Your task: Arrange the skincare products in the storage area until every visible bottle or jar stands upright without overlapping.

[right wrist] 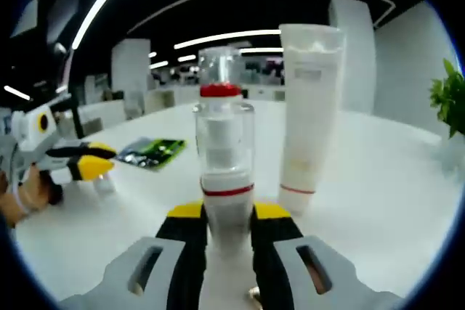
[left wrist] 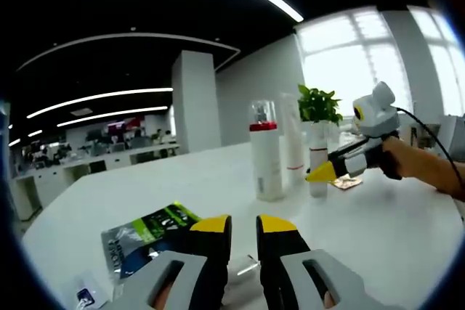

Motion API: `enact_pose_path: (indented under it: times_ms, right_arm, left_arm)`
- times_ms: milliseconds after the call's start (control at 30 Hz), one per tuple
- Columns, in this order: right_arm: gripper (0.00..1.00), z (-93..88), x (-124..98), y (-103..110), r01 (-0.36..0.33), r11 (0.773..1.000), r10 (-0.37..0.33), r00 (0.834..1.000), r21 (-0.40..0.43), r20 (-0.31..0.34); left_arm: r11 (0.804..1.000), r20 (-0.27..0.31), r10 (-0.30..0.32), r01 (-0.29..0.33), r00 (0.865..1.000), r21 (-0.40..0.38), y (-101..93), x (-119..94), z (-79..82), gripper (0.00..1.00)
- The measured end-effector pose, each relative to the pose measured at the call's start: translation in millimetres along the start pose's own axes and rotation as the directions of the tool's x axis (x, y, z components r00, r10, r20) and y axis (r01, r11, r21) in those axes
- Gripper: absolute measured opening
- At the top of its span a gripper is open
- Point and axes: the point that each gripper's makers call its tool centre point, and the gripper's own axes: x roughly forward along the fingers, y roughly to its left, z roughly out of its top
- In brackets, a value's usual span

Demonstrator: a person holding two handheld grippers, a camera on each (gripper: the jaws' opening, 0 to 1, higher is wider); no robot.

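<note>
1. Yellow-tipped, the right gripper (right wrist: pixel 229 215) is clamped on the small clear bottle (right wrist: pixel 227 179), low on its body, standing upright on the white table (right wrist: pixel 363 201).
2. Keep it vertical and release only once its base sits flat, clear of the tall white tube (right wrist: pixel 309 114) just beside.
3. Beyond, the red-capped bottle (left wrist: pixel 266 152) stands upright.
4. Nearly closed, the left gripper (left wrist: pixel 243 231) holds nothing; a green sachet (left wrist: pixel 145 234) lies by it.
</note>
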Motion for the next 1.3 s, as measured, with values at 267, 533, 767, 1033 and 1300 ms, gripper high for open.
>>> enact_pose_path:
  times_ms: [267,533,767,1033,1300]
  right_arm:
    - [0.22,-15.4,-3.6,-32.5,0.133,0.989,-0.131,0.991,0.070,-0.030]
    - [0.30,-39.4,-0.2,-29.9,0.139,0.990,-0.134,0.973,0.016,-0.186]
    - [0.20,-43.4,-4.9,-36.3,0.175,0.984,-0.165,0.967,0.038,-0.193]
    - [0.20,-44.3,-5.7,-43.6,0.226,0.973,-0.213,0.953,0.039,-0.216]
    - [0.29,-43.8,-6.6,-40.0,0.211,0.977,-0.199,0.955,0.030,-0.221]
  left_arm:
    - [1.000,0.002,0.002,-0.002,1.000,-0.003,1.0,-0.2,0.3,0.14]
    - [1.000,0.006,0.003,-0.003,1.000,-0.007,1.2,-0.5,1.0,0.14]
    - [1.000,0.008,0.006,-0.006,1.000,-0.010,2.1,-0.8,1.5,0.14]
    - [1.000,0.007,0.010,-0.010,1.000,-0.012,2.4,-1.4,1.1,0.14]
    - [1.000,0.007,0.012,-0.012,1.000,-0.008,2.2,-1.8,1.2,0.14]
